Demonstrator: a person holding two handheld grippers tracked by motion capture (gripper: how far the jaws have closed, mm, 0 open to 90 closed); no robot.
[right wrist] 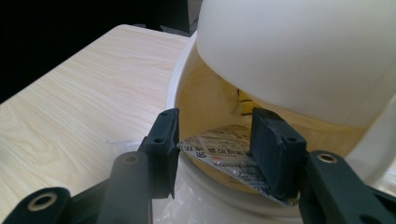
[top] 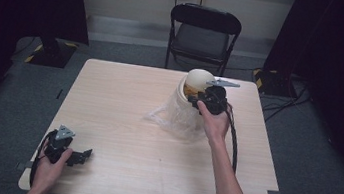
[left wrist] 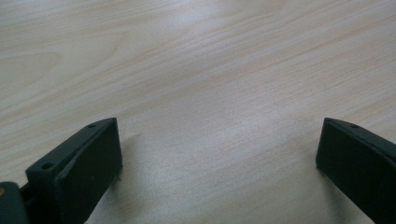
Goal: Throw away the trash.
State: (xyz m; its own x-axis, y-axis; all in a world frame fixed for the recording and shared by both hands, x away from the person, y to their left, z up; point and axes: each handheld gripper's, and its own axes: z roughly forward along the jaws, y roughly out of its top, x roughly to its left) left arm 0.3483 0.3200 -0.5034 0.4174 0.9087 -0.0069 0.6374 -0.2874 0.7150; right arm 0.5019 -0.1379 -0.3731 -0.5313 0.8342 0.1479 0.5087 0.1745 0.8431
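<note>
Jaws of the right gripper (right wrist: 215, 144) were closed part-way on a silver foil packet (right wrist: 224, 149), held flat at the mouth of a white lidded bin (top: 191, 97), the bin's opening straight ahead of them. Far off, the left gripper (top: 82, 156) rested wide open and empty on the table (top: 119, 100).

1. Counter (top: 124, 101): pale wood-grain surface, smooth, slight sheen
2. White container (right wrist: 299, 51): smooth, glossy plastic
3. Blister pack (right wrist: 219, 149): silvery foil, printed
4. Bag (top: 172, 117): thin clear plastic, crinkled
5. Jaws: matt black plastic
</note>
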